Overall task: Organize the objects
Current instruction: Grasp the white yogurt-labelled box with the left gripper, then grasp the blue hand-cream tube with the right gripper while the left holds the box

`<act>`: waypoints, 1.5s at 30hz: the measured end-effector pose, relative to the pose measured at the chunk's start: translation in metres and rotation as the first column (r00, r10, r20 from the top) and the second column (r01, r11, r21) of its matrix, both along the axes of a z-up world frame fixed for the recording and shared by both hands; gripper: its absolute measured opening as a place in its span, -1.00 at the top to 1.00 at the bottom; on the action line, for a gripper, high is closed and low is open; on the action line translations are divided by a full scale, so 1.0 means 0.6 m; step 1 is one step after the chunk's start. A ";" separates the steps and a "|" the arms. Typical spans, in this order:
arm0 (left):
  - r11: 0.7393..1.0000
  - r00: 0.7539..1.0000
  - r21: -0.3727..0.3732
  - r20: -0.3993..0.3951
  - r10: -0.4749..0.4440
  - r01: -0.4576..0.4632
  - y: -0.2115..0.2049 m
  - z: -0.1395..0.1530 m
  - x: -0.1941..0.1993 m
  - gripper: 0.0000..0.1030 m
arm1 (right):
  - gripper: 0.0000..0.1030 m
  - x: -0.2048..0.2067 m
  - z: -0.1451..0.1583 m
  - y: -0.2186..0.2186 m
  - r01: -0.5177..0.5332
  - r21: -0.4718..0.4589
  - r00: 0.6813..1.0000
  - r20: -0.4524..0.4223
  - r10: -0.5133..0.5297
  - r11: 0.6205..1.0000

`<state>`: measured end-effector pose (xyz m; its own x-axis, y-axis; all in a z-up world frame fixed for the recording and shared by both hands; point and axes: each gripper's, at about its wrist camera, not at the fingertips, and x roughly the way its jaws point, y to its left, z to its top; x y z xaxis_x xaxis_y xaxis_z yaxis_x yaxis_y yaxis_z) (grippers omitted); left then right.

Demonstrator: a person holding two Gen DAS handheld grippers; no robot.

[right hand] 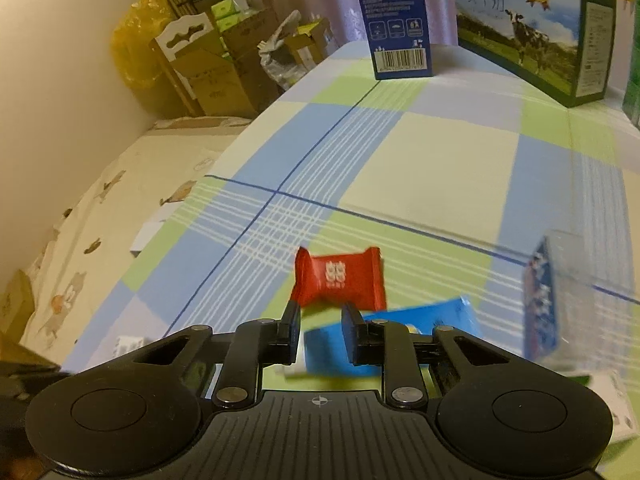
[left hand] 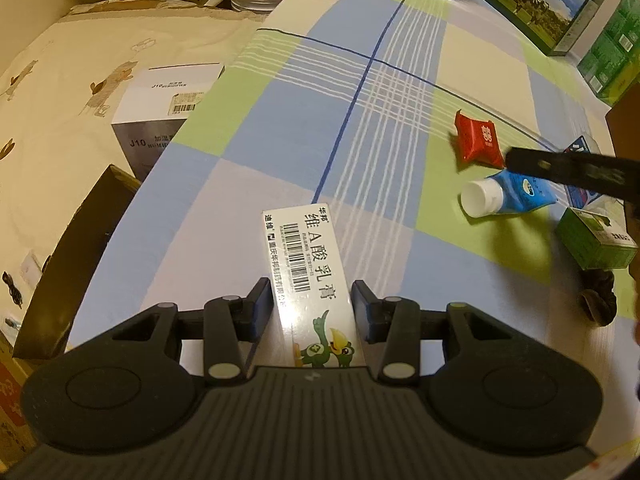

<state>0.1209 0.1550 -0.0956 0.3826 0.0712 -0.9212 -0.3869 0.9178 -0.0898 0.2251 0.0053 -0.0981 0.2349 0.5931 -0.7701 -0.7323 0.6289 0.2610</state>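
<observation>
Left wrist view, near field: the left claw [left hand: 312,292] stands partly open around a white ointment carton [left hand: 310,276] that lies lengthwise between its fingers on the checked desk [left hand: 280,152]; narrow gaps show at both pads, so a firm grip cannot be confirmed. The carton reads "华邦", "迪维", "维A酸乳膏", with a barcode and a green cartoon bird; its near end is hidden by the claw body. To the right lie a blue tube with a white cap [left hand: 504,198], a green box [left hand: 596,240] cut off by a dark edge, and a red sachet [left hand: 478,140] with white characters too small to read. One black finger of the right claw [left hand: 568,168] crosses above the tube. Right wrist view: the right claw [right hand: 320,330] hangs partly open and empty, its tips just short of the red sachet [right hand: 340,280], with the blue tube [right hand: 392,328] beneath, blurred. A blue-and-white pack [right hand: 542,300] at right is motion-smeared. Far field: a blue barcoded box [right hand: 400,20] and a milk carton [right hand: 532,32] marked "纯牛奶" with a cow. Off the desk, a box labelled "J10" [left hand: 160,120] stands on the bed.
</observation>
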 end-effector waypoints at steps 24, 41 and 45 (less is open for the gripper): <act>0.993 0.995 -0.053 0.019 -0.101 0.102 0.006 -0.005 0.034 0.28 | -0.27 -0.008 -0.014 -0.108 0.342 0.025 0.891 -0.325 -0.316 0.939; 0.993 0.994 -0.060 0.022 -0.105 0.106 0.010 -0.005 0.032 0.28 | 0.29 -0.042 -0.039 -0.004 0.148 -0.182 0.987 -0.027 -0.155 0.972; 0.991 0.993 -0.061 0.013 -0.119 0.119 0.006 -0.005 0.027 0.30 | 0.42 -0.056 -0.031 -0.052 0.082 -0.204 0.993 -0.070 -0.098 0.976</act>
<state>0.1372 0.1588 -0.0985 0.3931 -0.0325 -0.9189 -0.2740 0.9498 -0.1508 0.1913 -0.0261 -0.1169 0.2142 0.4041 -0.8893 -0.6524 0.7368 0.1776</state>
